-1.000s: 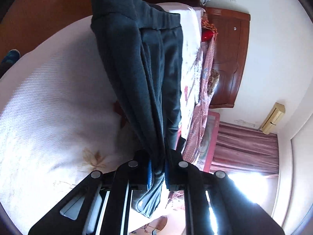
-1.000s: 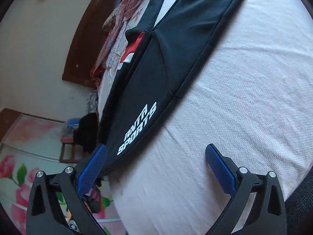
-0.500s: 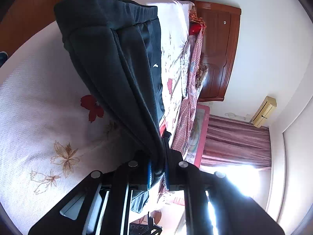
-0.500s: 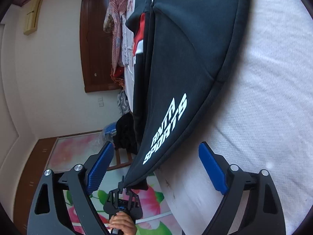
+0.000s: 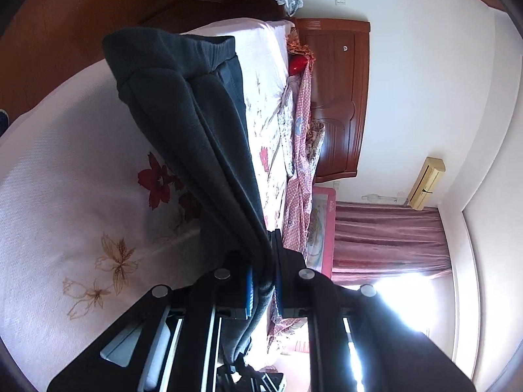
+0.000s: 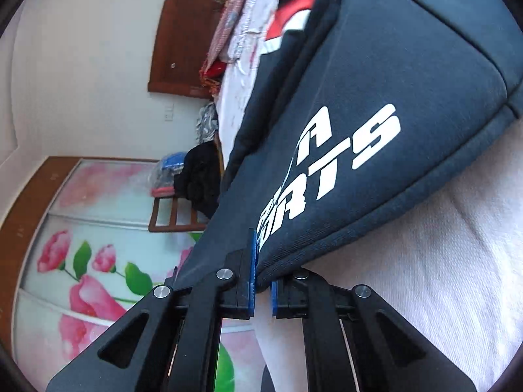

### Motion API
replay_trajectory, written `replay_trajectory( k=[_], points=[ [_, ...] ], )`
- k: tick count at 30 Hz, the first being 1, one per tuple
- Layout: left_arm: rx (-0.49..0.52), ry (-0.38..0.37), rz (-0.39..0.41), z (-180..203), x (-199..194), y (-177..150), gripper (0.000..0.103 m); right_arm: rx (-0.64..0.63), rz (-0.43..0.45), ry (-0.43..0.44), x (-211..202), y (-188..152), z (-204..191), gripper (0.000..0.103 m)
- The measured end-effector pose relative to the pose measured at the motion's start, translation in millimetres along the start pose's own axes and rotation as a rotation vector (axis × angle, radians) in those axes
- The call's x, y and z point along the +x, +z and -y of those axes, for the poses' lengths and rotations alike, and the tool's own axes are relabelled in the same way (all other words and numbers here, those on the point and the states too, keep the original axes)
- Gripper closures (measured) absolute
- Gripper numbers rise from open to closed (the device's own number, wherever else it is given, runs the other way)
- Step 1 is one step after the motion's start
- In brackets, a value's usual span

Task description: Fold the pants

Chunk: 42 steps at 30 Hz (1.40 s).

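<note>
From the left wrist camera, the left gripper [image 5: 263, 282] pinches a bunched fold of the dark pants [image 5: 196, 124] between its blue pads [image 5: 249, 289], jaws pressed tight on the cloth. The fabric stretches from the grip up toward the elastic waistband [image 5: 183, 45], held above a white bedspread [image 5: 65, 196] printed with red and tan flowers. A wooden headboard [image 5: 336, 98] and maroon curtains [image 5: 389, 238] stand beyond the bed.

From the right wrist camera, the right gripper [image 6: 261, 282] clamps the hem edge of the pants [image 6: 392, 81], its jaws nearly together with cloth caught between them. White lettering [image 6: 330, 170] runs across the dark leg, which lies over the bedspread [image 6: 425, 277]. A wardrobe door painted with pink roses [image 6: 88, 261] fills the background at left.
</note>
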<state>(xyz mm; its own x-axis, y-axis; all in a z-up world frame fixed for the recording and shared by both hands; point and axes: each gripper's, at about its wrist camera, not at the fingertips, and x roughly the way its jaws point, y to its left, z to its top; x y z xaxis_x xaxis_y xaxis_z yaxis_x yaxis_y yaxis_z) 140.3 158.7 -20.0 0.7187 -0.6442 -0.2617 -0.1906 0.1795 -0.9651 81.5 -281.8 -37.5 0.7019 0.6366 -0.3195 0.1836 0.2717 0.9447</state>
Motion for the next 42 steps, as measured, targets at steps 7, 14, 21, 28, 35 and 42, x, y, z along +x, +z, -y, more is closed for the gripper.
replay_trajectory(
  k=[7,14,21,28,35,42],
  points=[
    [0.115,0.057,0.007,4.3,-77.7,-55.2,0.094,-0.057,-0.092,0.005,-40.1,-38.2,5.3,0.098],
    [0.190,0.153,-0.023,-5.9,-137.9,-99.3,0.094,-0.048,-0.160,-0.050,-67.7,-83.7,44.2,0.098],
    [0.331,0.443,-0.009,-26.5,-168.2,-122.3,0.076,-0.060,-0.244,-0.235,-62.3,-95.2,78.1,0.057],
    [0.581,0.470,0.014,11.1,-173.6,-149.3,0.003,-0.088,0.109,-0.344,-168.0,-16.7,78.6,0.049],
    [0.693,0.512,-0.199,25.9,-132.9,-183.8,0.002,-0.002,0.493,-0.649,-259.6,109.8,123.5,0.049],
    [0.685,0.579,-0.230,22.5,-122.0,-201.1,0.002,-0.034,0.487,-0.840,-240.4,169.2,136.9,0.059]
  ],
)
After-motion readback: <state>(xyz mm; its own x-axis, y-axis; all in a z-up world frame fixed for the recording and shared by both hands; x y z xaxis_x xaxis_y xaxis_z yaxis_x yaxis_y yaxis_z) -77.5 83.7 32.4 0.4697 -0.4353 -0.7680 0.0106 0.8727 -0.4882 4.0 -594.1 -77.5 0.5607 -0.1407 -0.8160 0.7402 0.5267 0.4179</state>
